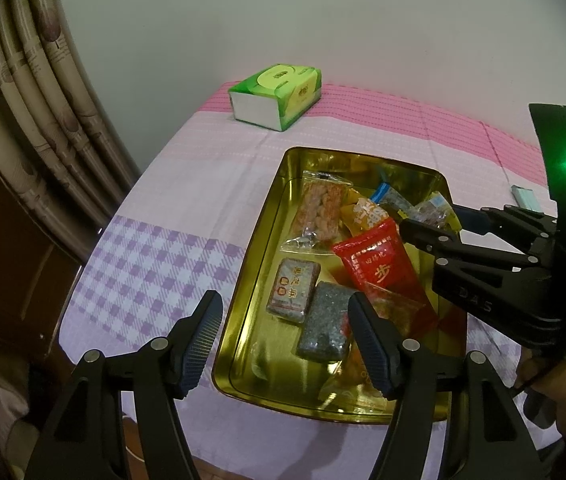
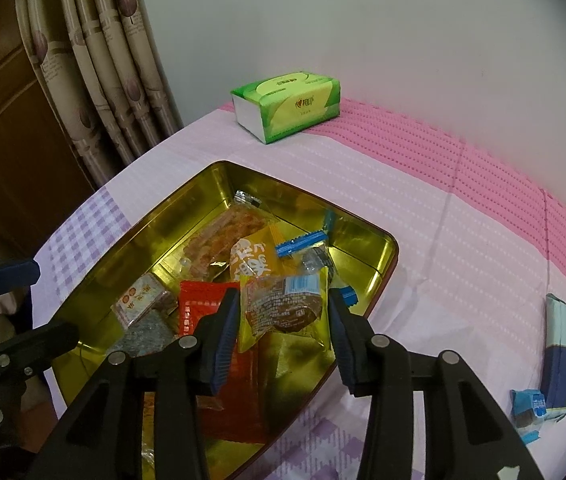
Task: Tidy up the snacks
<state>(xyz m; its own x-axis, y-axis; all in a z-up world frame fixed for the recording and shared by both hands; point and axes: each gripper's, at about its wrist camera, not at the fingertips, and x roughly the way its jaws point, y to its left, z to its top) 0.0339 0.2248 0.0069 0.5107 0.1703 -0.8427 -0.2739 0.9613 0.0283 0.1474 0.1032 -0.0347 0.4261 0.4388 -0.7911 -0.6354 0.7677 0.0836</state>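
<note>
Your right gripper [image 2: 283, 322] hangs over the gold tin [image 2: 219, 172], jaws part open around a yellow-edged snack packet [image 2: 283, 308]; whether the pads press it, you cannot tell. Your left gripper [image 1: 283, 328] stands wide apart and empty over the tin's near end, above a grey bar [image 1: 323, 324].

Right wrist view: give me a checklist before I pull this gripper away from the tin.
1. Yellow packet sits between the right gripper fingers: ok.
2. Fingers clear of the packet: cannot tell.
3. Packet is over the gold tin: ok.
4. Left gripper open and empty: ok.
5. Everything in the tin: not ok, a blue packet lies on the tablecloth.
</note>
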